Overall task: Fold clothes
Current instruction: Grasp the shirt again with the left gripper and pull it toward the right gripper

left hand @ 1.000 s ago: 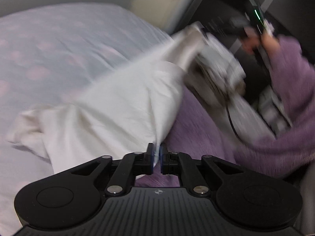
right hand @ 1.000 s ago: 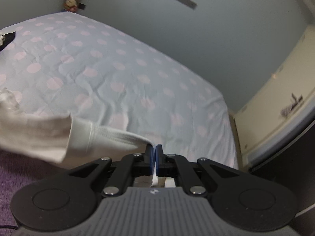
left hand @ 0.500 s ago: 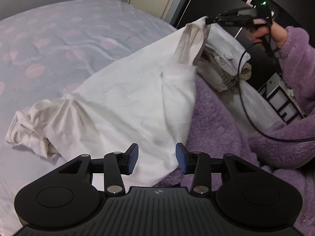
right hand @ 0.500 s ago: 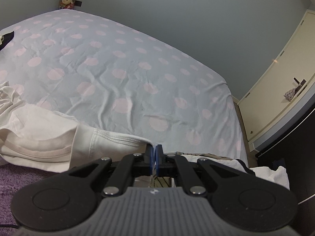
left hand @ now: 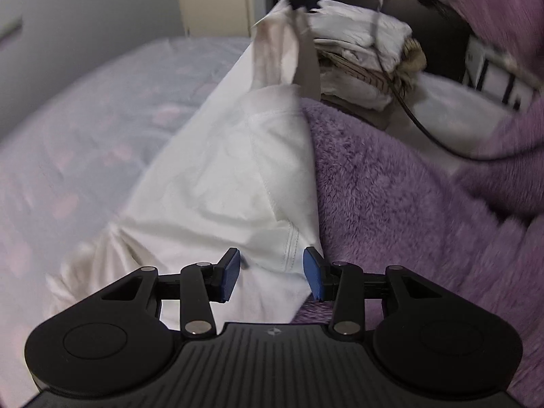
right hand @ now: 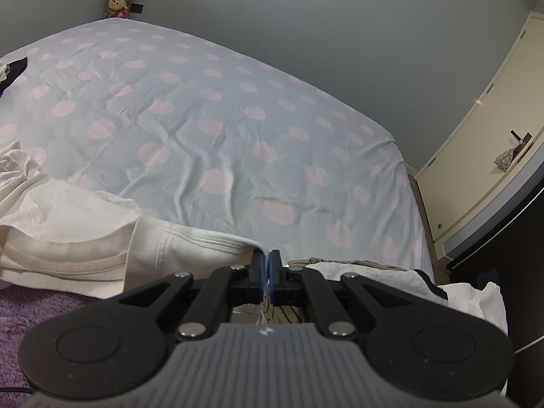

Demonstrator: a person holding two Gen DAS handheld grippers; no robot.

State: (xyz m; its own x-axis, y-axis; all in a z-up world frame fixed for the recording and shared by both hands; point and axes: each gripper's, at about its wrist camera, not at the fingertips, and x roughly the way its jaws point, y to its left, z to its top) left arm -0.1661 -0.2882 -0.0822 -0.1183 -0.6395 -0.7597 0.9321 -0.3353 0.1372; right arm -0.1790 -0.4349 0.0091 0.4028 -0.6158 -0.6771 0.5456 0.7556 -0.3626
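Between the left fingers (left hand: 229,273), white shirt (left hand: 221,183) hem.

The left gripper (left hand: 271,273) fills the six o'clock edge, its blue-padded jaws standing apart with a stitched hem of the white garment (left hand: 231,176) lying between them, no pad pressing on it. The garment stretches from there toward twelve o'clock, where the right gripper (left hand: 307,1), blurred, pinches its far end and holds it raised. At nine o'clock lies the pale bedsheet with pink dots (left hand: 85,142). From three to five o'clock spreads fuzzy purple fabric (left hand: 391,204), and a purple sleeve (left hand: 493,6) reaches in at one o'clock. Between them, around one o'clock, sits a pile of folded clothes (left hand: 360,57) with a black cable (left hand: 418,125) trailing across it.
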